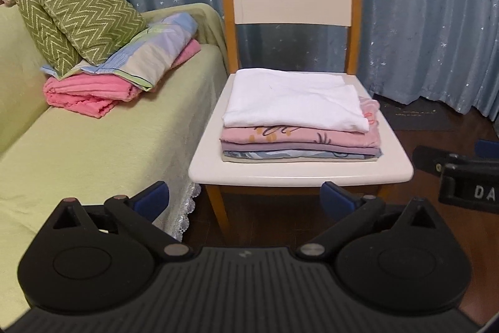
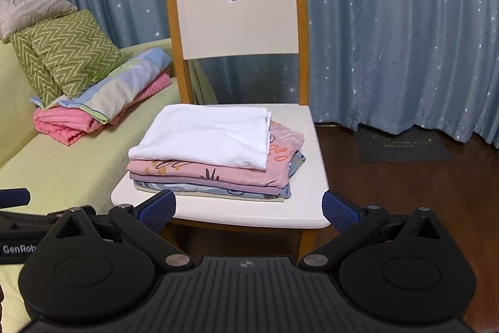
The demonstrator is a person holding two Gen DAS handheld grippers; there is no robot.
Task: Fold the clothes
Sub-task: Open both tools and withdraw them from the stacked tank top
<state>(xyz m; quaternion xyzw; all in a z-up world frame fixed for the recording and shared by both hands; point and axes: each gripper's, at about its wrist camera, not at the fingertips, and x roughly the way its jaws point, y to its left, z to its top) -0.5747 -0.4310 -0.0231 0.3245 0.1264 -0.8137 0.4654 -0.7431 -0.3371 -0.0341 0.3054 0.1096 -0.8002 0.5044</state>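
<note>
One white chair (image 2: 218, 208), stack of about five folded clothes (image 2: 215, 158) on its seat, white shirt (image 1: 296, 97) topmost, left gripper (image 1: 244, 197) and right gripper (image 2: 249, 206) before the chair, both spread wide, empty, two green zigzag cushions (image 1: 81, 17) left of the chair.

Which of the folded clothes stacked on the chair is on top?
The plain white folded garment is on top; unlike the pink printed garment directly beneath it and the purple and blue ones lower, nothing rests on it.
</note>
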